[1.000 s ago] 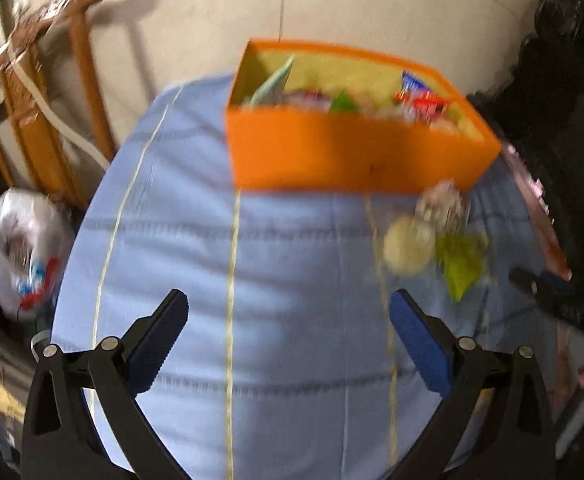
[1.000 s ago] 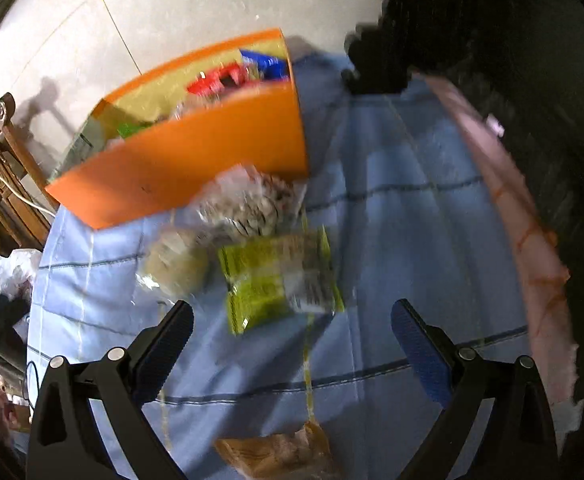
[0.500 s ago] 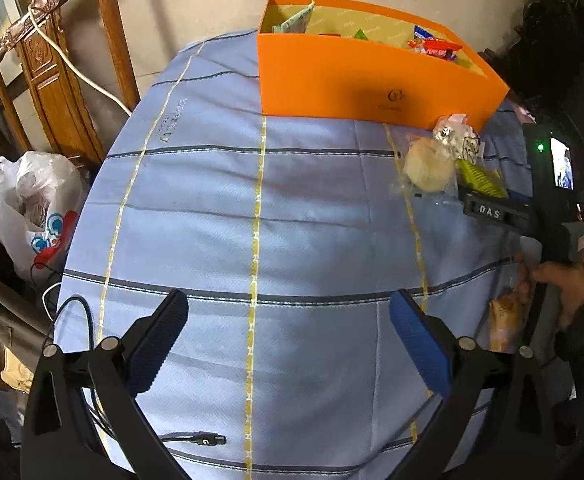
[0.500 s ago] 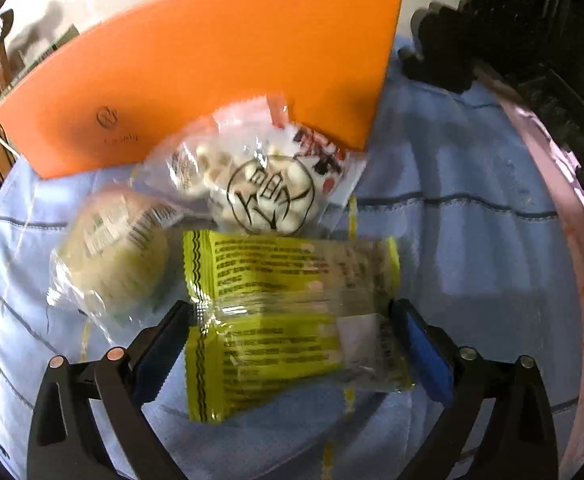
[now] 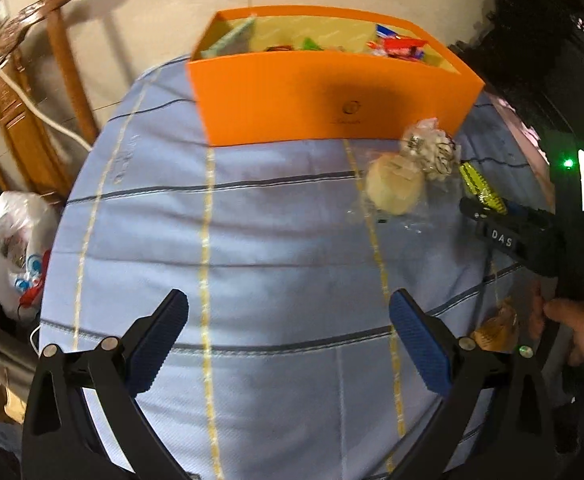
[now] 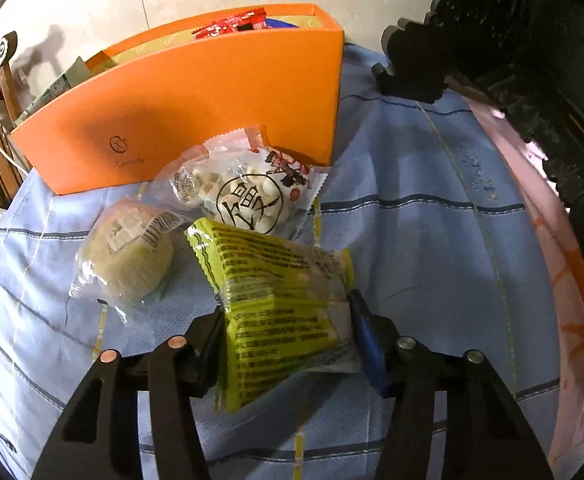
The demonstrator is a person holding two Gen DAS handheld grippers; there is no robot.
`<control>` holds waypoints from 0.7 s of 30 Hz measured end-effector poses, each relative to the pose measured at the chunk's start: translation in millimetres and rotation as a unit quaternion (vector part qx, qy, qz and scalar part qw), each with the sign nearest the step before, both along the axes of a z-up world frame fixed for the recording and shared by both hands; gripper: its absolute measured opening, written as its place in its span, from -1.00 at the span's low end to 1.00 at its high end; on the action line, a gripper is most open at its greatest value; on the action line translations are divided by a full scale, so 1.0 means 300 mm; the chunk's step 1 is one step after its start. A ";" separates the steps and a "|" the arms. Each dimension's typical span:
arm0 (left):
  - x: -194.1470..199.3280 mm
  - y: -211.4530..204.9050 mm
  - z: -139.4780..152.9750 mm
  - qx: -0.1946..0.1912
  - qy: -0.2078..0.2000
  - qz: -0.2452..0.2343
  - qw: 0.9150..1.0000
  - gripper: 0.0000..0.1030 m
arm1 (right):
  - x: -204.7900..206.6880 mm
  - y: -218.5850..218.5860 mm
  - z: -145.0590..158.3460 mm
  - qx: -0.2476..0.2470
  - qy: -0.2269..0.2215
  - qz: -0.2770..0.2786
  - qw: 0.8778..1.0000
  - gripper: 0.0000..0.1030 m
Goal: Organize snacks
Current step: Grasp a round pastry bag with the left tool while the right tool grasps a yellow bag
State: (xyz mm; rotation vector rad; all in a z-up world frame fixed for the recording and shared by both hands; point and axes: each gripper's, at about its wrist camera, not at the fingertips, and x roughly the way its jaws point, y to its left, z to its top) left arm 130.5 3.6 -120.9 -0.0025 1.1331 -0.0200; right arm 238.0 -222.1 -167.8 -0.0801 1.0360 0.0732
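The right gripper [image 6: 288,332] is clamping its jaws on the green packet [image 6: 280,300], which is lying on the blue-clothed tabletop [image 6: 431,240] just in front of the orange box [image 6: 196,104]. A bun [image 6: 132,256] and a clear bag [image 6: 244,196] are sitting beside it. The left gripper [image 5: 288,340] is hovering over bare cloth, jaws wide and holding nothing.

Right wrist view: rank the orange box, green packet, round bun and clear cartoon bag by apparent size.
1. orange box
2. green packet, though it sits nearest the camera, clamped in the right tool
3. clear cartoon bag and round bun look alike; unranked.
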 end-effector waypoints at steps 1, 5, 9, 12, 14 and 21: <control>0.012 -0.017 -0.007 0.001 0.002 -0.007 1.000 0.92 | -0.005 0.007 -0.001 0.000 -0.002 0.000 1.000 0.08; 0.053 -0.070 -0.037 0.006 0.004 -0.029 1.000 0.92 | -0.010 -0.016 0.010 0.009 -0.001 -0.004 1.000 0.06; 0.109 -0.105 -0.082 -0.006 0.008 -0.050 0.999 0.92 | -0.004 -0.021 0.010 0.019 0.003 0.005 1.000 0.11; 0.171 -0.150 -0.106 -0.009 0.001 -0.070 0.997 0.92 | 0.012 -0.037 0.007 0.042 0.009 0.004 0.999 0.23; 0.216 -0.179 -0.118 -0.005 0.001 -0.081 0.997 0.92 | 0.020 -0.038 -0.005 0.050 0.019 0.010 0.999 0.35; 0.325 -0.217 -0.165 -0.021 0.000 -0.103 0.994 0.92 | 0.045 -0.037 -0.054 0.040 0.036 0.013 0.998 0.75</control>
